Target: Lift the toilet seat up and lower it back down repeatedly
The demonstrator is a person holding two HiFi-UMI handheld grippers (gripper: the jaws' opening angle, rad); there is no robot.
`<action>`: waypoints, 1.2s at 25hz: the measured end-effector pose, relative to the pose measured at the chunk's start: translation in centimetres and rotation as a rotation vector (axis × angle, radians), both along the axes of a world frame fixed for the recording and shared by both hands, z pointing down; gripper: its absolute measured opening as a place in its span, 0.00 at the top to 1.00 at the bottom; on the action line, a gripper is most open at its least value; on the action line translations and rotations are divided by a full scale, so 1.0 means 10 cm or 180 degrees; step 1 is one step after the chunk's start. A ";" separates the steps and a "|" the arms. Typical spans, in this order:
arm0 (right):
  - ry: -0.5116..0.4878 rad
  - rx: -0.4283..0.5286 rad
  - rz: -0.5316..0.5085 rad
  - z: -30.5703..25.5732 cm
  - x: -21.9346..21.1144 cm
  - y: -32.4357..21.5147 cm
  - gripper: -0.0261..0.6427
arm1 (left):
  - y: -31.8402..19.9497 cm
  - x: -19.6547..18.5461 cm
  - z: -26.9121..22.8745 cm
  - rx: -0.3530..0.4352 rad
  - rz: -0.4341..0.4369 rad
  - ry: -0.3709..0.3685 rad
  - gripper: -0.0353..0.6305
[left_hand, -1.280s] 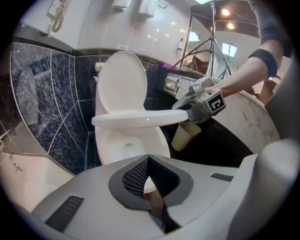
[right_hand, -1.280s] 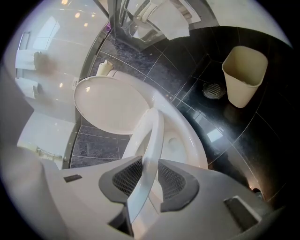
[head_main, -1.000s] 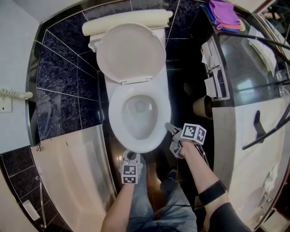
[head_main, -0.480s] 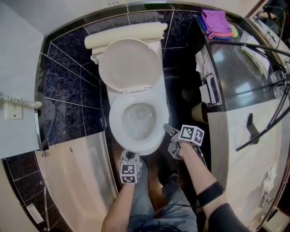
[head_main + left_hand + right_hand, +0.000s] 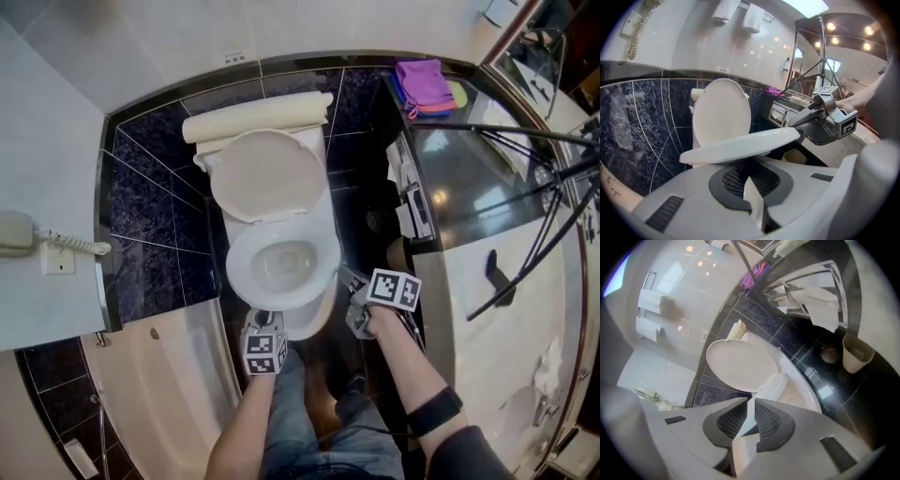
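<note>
The white toilet (image 5: 323, 246) stands against dark tiles with its lid (image 5: 267, 176) upright against the cistern. The seat (image 5: 240, 279) is tilted up off the bowl; in the left gripper view the seat (image 5: 740, 145) is a slanted white band in front of the lid (image 5: 722, 110). My left gripper (image 5: 267, 321) (image 5: 752, 187) is shut on the seat's front rim. My right gripper (image 5: 347, 278) (image 5: 747, 420) (image 5: 799, 124) has just been closing its jaws and grips the seat's right edge (image 5: 771, 385).
A bathtub (image 5: 159, 394) lies at the left. A beige bin (image 5: 398, 253) and a floor drain (image 5: 830, 354) sit right of the toilet. The counter holds a purple cloth (image 5: 422, 82); tripod legs (image 5: 525, 136) cross it. A wall phone (image 5: 19, 232) hangs at the left.
Both grippers have risen and the seat's front has come up off the bowl. The right jaws, open beside the seat before, are now closed on its edge. The toilet looks farther below.
</note>
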State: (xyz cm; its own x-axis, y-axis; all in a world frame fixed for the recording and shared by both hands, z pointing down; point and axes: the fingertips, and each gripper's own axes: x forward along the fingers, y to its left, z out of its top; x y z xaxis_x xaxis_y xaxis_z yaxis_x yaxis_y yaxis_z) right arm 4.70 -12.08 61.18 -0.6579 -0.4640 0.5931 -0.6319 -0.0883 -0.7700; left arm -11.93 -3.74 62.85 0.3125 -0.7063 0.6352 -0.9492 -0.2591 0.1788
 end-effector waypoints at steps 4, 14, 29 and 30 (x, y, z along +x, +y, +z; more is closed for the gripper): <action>0.0385 0.0338 -0.0147 -0.44 0.00 -0.14 0.94 | -0.37 -0.03 -0.29 0.0093 0.0076 -0.0029 0.96; 0.1421 0.1487 -0.0823 -1.23 -0.29 -0.44 0.94 | -1.42 -0.21 -0.83 0.0349 0.0302 -0.0103 0.96; 0.1514 0.1804 -0.0999 -1.52 -0.47 -0.71 0.94 | -2.84 -0.58 -0.95 0.0566 0.0208 -0.0231 0.96; 0.1508 0.1804 -0.0996 -1.51 -0.47 -0.72 0.94 | -2.85 -0.60 -0.94 0.0566 0.0217 -0.0251 0.96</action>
